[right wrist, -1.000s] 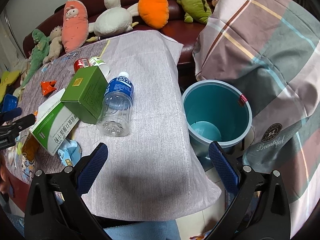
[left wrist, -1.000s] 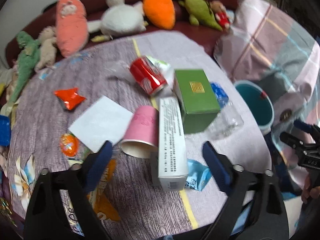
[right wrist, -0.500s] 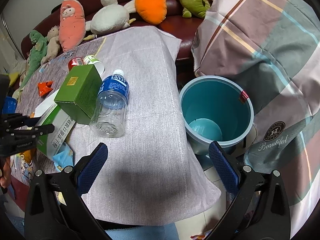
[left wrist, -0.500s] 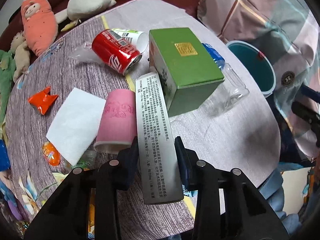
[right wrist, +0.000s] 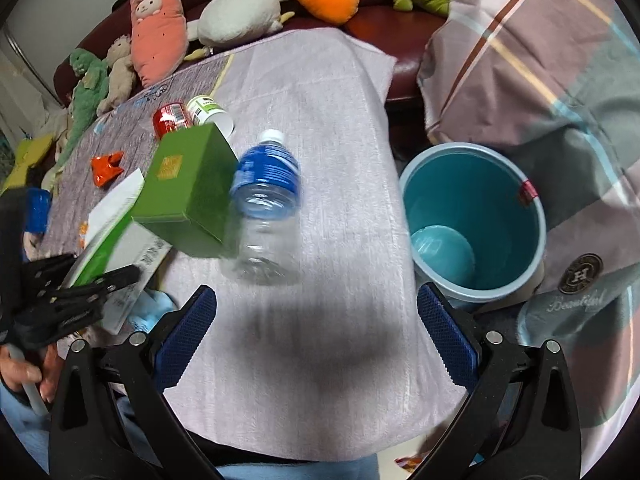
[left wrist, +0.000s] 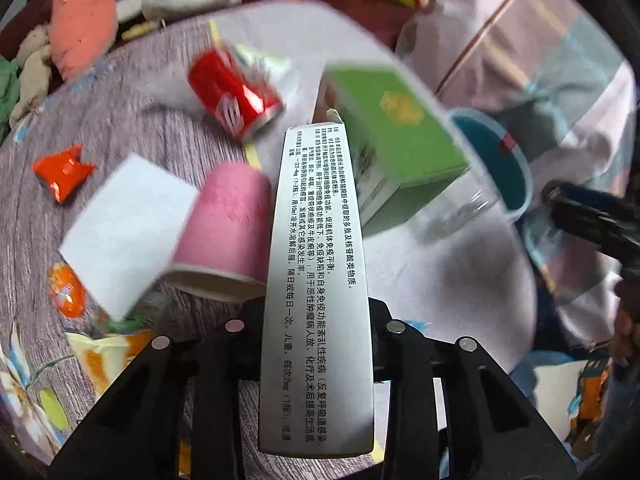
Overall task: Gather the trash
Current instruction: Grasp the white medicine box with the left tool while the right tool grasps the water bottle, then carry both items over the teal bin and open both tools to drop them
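My left gripper [left wrist: 316, 324] is shut on a long white medicine box [left wrist: 316, 280] with black print, lifted off the table; the same box [right wrist: 116, 236] and gripper [right wrist: 80, 284] show at the left of the right wrist view. Around it lie a pink paper cup [left wrist: 224, 232], a red can [left wrist: 236, 96], a green box [left wrist: 396, 136] and a white paper sheet [left wrist: 124, 228]. My right gripper [right wrist: 316, 336] stands open above the cloth, just short of a clear plastic bottle [right wrist: 264, 208] with a blue label. A teal bin [right wrist: 476, 216] stands on the floor to the right.
A red wrapper [left wrist: 60, 172], an orange sweet [left wrist: 66, 288] and snack bags [left wrist: 108, 352] lie at the table's left. Plush toys [right wrist: 240, 12] line the dark sofa behind. A checked blanket [right wrist: 540, 60] fills the right side. A hand [right wrist: 24, 368] holds the left gripper.
My left gripper closed on the white medicine box and raised it off the table. My right gripper moved closer to the plastic bottle, jaws still wide.
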Motion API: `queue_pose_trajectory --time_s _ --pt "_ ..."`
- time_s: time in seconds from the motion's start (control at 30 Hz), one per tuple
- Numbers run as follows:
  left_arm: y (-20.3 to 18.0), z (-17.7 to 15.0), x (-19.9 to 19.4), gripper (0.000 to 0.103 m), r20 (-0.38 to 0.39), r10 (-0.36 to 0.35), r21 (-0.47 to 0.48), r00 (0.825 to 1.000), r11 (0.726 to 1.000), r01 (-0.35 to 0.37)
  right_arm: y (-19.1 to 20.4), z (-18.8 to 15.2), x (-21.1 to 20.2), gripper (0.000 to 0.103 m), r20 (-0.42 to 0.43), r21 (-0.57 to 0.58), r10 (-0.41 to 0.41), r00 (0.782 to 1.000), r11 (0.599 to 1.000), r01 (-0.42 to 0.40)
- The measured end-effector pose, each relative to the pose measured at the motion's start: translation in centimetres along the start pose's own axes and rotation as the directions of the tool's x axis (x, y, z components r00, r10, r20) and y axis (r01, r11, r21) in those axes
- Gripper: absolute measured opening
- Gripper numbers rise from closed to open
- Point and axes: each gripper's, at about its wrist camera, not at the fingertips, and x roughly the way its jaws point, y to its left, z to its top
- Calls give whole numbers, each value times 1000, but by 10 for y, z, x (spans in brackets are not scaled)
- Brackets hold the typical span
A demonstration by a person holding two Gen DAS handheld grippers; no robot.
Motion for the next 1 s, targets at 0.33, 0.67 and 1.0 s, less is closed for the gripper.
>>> queue_pose_trajectory --time_s 0.33,0.67,1.0 --pt "32 38 -52 32 224 -38 -111 974 992 64 15 55 61 67 -140 27 62 988 998 -58" --pt "49 53 -36 32 211 -71 -157 975 982 105 19 69 118 62 -247 69 163 955 986 -151" --pt "-2 78 -37 32 215 -112 -64 970 990 128 -16 62 72 62 -114 101 199 973 977 -188"
